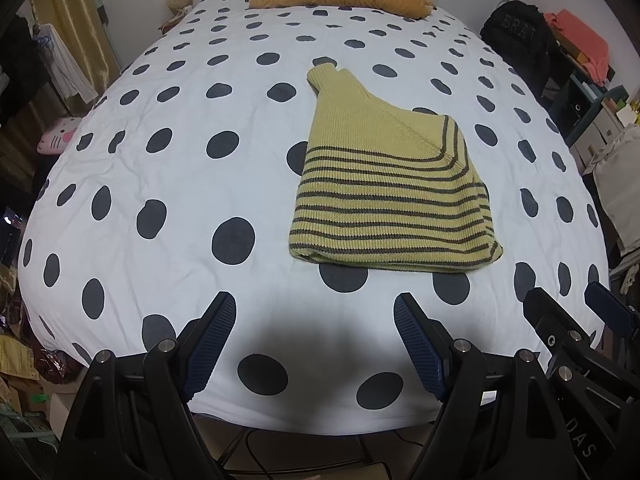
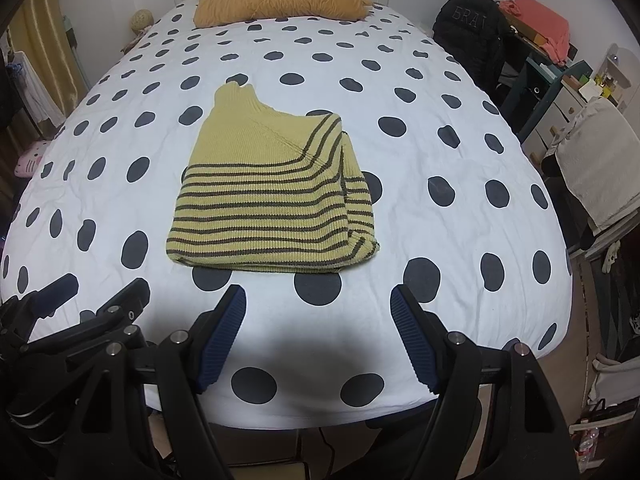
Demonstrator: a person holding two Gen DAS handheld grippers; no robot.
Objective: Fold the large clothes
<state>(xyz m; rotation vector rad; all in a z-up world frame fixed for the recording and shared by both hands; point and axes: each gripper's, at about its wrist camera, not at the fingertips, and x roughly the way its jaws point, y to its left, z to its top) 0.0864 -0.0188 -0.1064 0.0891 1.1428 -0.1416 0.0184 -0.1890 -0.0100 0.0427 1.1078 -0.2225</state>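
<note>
Hovering over the near edge of the bed, the left gripper (image 1: 316,308) has its jaws spread wide with nothing between them, and the right gripper (image 2: 318,300) hangs just beside it, equally spread and empty. Both sit above bare polka-dot duvet (image 1: 168,184), short of the sweater. The yellow striped sweater (image 2: 272,196) lies folded flat in the middle of the bed, its bottom hem facing the grippers and its collar pointing toward the headboard; the right side shows a doubled-over fold edge. Open duvet surrounds it on every side, with the widest stretch to its left in the left wrist view. An orange pillow (image 2: 280,0) rests at the head of the bed, well apart from the sweater. A black backpack (image 2: 468,36) stands off the bed's far right edge.
</note>
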